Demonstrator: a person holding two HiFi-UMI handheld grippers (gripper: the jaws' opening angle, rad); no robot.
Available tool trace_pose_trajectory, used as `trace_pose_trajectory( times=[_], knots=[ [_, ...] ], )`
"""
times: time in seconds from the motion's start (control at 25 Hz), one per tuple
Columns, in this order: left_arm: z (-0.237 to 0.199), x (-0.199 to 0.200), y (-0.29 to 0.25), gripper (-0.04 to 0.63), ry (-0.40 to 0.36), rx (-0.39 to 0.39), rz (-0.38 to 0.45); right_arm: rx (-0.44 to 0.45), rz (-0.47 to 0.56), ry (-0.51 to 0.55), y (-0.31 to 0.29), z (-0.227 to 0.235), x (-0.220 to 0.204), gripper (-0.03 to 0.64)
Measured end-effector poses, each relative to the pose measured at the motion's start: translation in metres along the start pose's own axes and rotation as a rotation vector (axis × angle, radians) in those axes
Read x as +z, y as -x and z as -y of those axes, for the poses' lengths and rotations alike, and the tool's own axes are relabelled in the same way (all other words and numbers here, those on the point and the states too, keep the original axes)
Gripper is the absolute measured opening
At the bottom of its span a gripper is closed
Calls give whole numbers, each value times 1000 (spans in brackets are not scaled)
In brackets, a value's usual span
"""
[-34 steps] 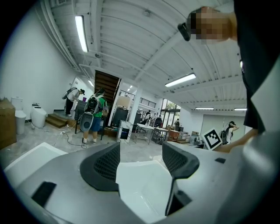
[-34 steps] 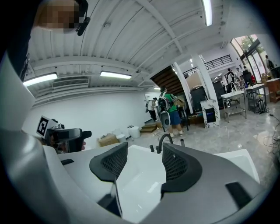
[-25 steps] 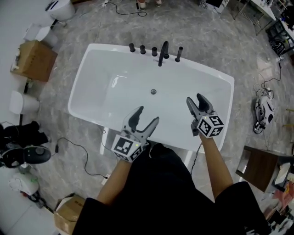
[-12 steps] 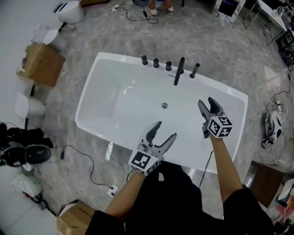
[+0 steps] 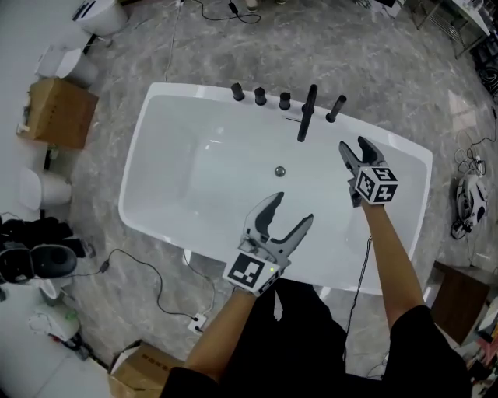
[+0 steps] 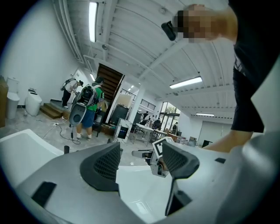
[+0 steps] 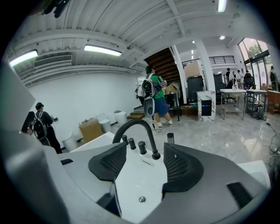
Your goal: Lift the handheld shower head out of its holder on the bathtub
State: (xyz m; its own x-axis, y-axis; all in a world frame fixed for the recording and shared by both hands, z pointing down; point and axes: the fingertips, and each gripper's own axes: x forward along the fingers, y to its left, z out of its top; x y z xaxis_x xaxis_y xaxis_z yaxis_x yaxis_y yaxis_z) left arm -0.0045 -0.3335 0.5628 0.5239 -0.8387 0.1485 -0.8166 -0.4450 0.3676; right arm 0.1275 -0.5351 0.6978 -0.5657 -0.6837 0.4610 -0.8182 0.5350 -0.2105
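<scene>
A white bathtub [image 5: 156,128] carries black fittings along its far rim: three knobs, a curved spout [image 5: 309,109] and the upright handheld shower head [image 5: 336,108] at the right end in its holder. My right gripper [image 5: 354,148] hovers over the tub just short of the shower head; its jaws are opening and nothing is between them. In the right gripper view the spout [image 7: 135,131] and the shower head [image 7: 170,138] stand beyond the right gripper [image 7: 143,164]. My left gripper [image 5: 289,214] is open and empty over the tub's near side, and the left gripper [image 6: 140,162] faces the right one.
The drain [image 5: 279,171] lies mid-tub. A cardboard box [image 5: 53,111] and a toilet [image 5: 101,14] stand left of the tub, with cables [image 5: 148,268] on the grey floor. A person with a backpack [image 7: 153,98] stands beyond the tub.
Both grippers have moved forward and lower over the tub. The right one has come closer to the shower head at the far rim. The left now hangs over the near side.
</scene>
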Motion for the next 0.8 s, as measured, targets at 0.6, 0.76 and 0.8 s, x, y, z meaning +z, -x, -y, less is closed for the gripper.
trace_pose_trajectory(
  times=[0.6, 0.76, 0.8],
  knots=[
    [-42, -29, -48, 279, 13, -6, 24, -113, -7, 146, -108, 67, -27, 233],
    [-49, -40, -56, 279, 3, -3, 33, -121, -20, 151, -132, 85, -44, 232],
    [-50, -43, -57, 279, 8, 0, 37, -128, -26, 159, -137, 90, -49, 232]
  ],
)
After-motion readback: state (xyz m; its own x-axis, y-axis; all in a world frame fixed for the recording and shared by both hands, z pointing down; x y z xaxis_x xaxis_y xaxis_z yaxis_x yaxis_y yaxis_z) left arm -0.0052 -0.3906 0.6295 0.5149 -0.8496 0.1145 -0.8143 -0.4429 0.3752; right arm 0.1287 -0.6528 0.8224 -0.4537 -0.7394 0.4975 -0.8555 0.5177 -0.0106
